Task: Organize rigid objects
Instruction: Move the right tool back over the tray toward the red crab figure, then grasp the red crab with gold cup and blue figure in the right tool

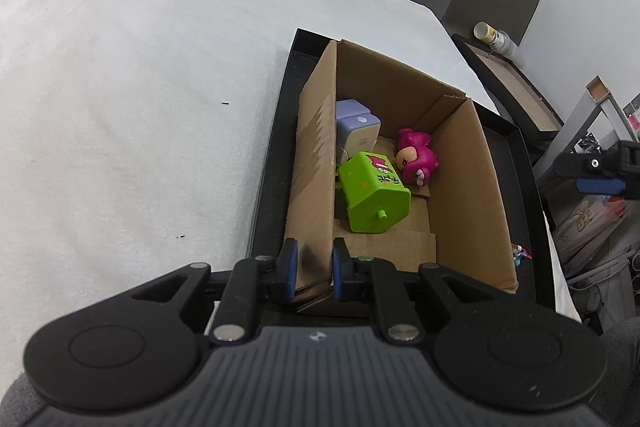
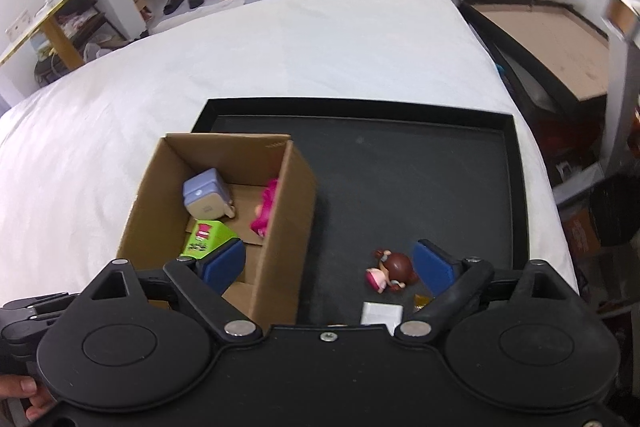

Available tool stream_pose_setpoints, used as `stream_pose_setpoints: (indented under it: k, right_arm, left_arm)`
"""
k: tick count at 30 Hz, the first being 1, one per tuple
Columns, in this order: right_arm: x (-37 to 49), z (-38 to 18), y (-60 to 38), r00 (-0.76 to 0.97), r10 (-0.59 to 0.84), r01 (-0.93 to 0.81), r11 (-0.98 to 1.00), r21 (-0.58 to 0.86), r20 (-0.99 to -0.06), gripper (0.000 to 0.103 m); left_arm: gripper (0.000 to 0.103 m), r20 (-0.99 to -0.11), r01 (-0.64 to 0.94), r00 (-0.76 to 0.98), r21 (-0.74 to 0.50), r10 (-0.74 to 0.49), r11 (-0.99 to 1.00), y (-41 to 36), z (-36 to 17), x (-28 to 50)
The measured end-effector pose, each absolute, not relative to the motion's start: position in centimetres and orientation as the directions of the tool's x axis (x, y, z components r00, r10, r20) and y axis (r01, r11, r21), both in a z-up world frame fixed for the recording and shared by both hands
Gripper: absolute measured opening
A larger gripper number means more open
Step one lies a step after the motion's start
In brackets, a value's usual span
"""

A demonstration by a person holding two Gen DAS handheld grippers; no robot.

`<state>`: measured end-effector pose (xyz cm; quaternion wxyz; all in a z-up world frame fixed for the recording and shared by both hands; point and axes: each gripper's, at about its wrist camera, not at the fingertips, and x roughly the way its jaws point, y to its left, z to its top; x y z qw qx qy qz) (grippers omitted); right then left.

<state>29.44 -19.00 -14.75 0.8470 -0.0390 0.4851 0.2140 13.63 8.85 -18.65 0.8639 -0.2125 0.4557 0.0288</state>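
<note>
Cardboard box (image 1: pixel 460 187): open-topped, standing inside a black tray (image 2: pixel 400 163) at the tray's left side; the tray lies on a white bed (image 1: pixel 120 87).

Inside the box: a lavender cube toy (image 1: pixel 356 131) at the far end, a green toy (image 1: pixel 376 199) nearer, a magenta bear figure (image 1: pixel 416 157) to the right of both.

Outside the box, on the tray floor to its right: a brown-haired doll figure (image 2: pixel 390 269), lying down; a small white card (image 2: pixel 380 313) nearer the camera.

Left hand-held gripper (image 1: pixel 314 267): narrow, clamped on the box's near left wall.

Right hand-held gripper (image 2: pixel 328 263): wide, holding nothing, straddling the box's right wall.
</note>
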Motion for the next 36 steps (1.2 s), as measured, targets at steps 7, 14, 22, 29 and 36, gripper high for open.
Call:
stream_pose_setpoints:
  k: [7, 14, 22, 29, 36]
  right_arm:
    - [29.1, -15.6, -22.0, 0.431, 0.35, -0.362, 0.911, 0.196, -0.832, 0.091]
    - [29.4, -16.6, -24.4, 0.421, 0.36, -0.322, 0.917, 0.233, -0.832, 0.091]
    - [30.0, -18.4, -26.4, 0.415, 0.379, -0.271, 0.919, 0.285, -0.827, 0.091]
    - [30.4, -20.2, -27.9, 0.385, 0.406, -0.21, 0.913, 0.349, -0.829, 0.091]
    - [31.2, -21.5, -29.6, 0.373, 0.418, -0.114, 0.906, 0.407, -0.828, 0.09]
  left_arm:
    - [0.015, -0.806, -0.249, 0.58, -0.313, -0.118, 0.916, 8.4, -18.5, 13.7]
    - [0.015, -0.813, -0.247, 0.573, -0.294, -0.105, 0.923, 8.1, -18.4, 13.8]
    - [0.015, -0.828, -0.259, 0.556, -0.256, -0.073, 0.932, 7.5, -18.2, 14.3]
    - [0.015, -0.839, -0.268, 0.542, -0.232, -0.052, 0.935, 7.2, -18.3, 14.6]
    - [0.015, -0.844, -0.267, 0.536, -0.195, -0.023, 0.944, 6.8, -18.2, 14.7]
